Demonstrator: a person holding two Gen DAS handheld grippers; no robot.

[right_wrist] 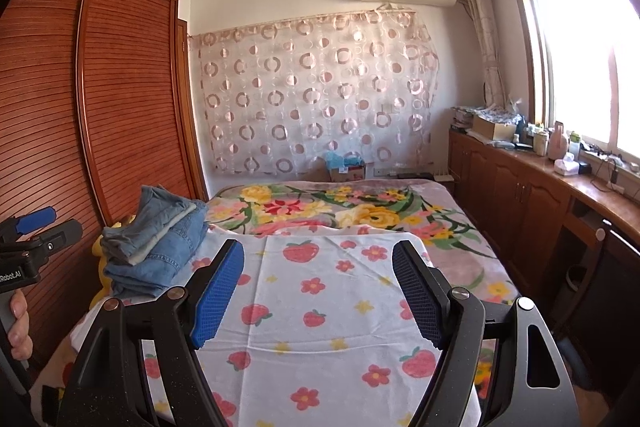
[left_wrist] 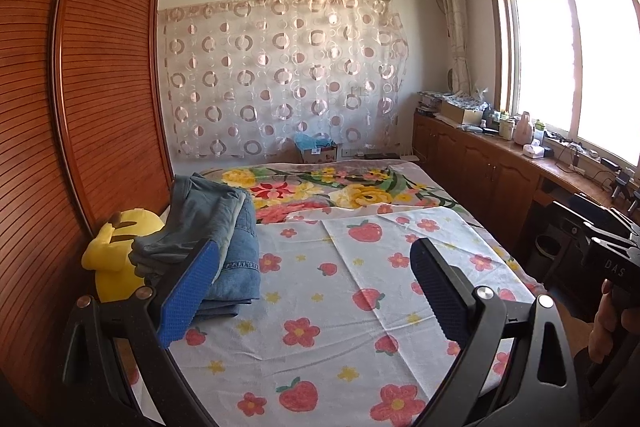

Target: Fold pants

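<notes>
A stack of folded denim pants (left_wrist: 224, 239) (right_wrist: 160, 247) lies at the left side of the bed, on the strawberry-print sheet (left_wrist: 320, 307) (right_wrist: 320, 307). My left gripper (left_wrist: 316, 291) hovers open over the sheet, its left blue pad just in front of the stack, with nothing between its fingers. My right gripper (right_wrist: 320, 291) is open too, held above the sheet to the right of the stack, empty. In the left wrist view the right gripper's black body (left_wrist: 608, 259) and the hand on it show at the right edge. The left gripper (right_wrist: 28, 247) appears at the left edge of the right wrist view.
A yellow plush toy (left_wrist: 116, 259) sits between the stack and the slatted wooden wardrobe (left_wrist: 80, 107). A floral blanket (left_wrist: 340, 191) covers the far bed. A cardboard box (left_wrist: 316, 149) stands beyond it. Wooden cabinets (right_wrist: 520, 195) with clutter run under the window at right.
</notes>
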